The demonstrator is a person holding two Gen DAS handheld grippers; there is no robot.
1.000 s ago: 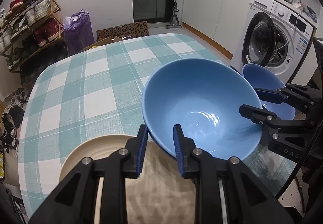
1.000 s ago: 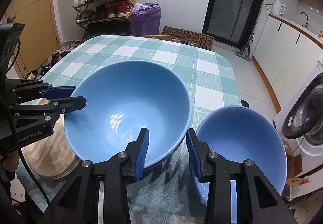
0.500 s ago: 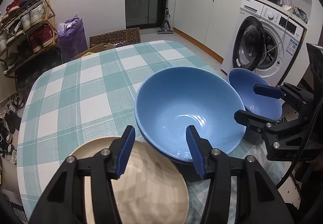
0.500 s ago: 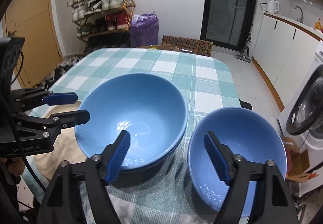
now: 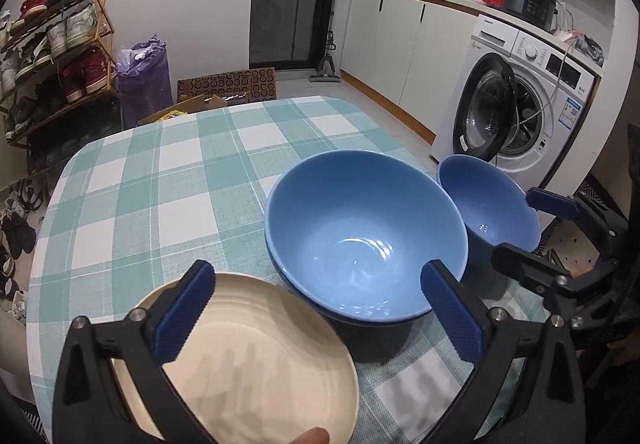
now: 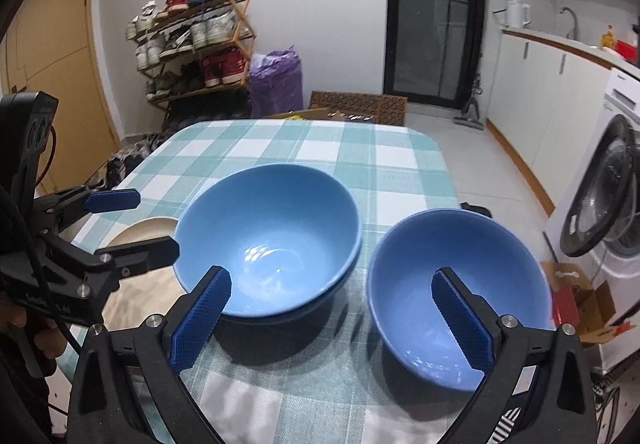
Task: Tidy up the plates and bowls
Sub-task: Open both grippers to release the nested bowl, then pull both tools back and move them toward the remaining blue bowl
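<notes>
Both grippers opening, nothing held; crockery on the checked tablecloth [image 5: 168, 180].

Left wrist view: the left gripper [image 5: 316, 312] spreads wide above a cream ribbed plate [image 5: 256, 368] and large blue ceramic bowl [image 5: 364, 240]. Right wrist view: the right gripper [image 6: 334, 314] spreads wide, large bowl and smaller blue bowl [image 6: 456, 284] just apart.

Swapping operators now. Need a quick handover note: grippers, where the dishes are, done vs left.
Left gripper: jaws opening, nothing between the pads, above the near edges of the cream plate and large blue bowl.
Right gripper: jaws opening, empty, over the gap between the large blue bowl and the small blue bowl.
All three dishes sit on the checked tablecloth: plate on the left, large bowl in the middle, small bowl near the right table edge.
Done: large bowl is set down, nothing held.
Left: probably nest the small bowl into the large one.
</notes>
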